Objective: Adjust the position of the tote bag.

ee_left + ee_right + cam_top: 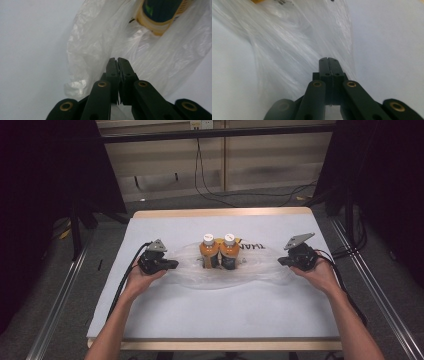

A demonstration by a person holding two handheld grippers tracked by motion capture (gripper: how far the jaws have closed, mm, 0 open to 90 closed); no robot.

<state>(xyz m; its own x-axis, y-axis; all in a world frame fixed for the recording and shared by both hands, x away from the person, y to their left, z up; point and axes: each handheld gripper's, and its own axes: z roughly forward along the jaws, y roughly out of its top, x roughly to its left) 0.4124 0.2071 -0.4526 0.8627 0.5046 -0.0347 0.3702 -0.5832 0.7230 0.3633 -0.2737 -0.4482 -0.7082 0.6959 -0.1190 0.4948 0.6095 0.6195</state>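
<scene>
The clear plastic bag (225,267) lies flat between both tongs, long axis left-right, left tongs (172,265) and right tongs (283,261) pinched narrow on its ends.

Both tongs (175,265) (281,261) closed — arms spread wide.

table (150,214) wooden rim | white cover (225,310) over it | cables (210,190) on floor behind (dark, looping)

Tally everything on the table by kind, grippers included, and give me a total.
Bottles with white caps: 2
Clear plastic bag: 1
Grippers: 2, the left gripper and the right gripper, each with jaws closed at an end of the bag
Total: 5
</scene>
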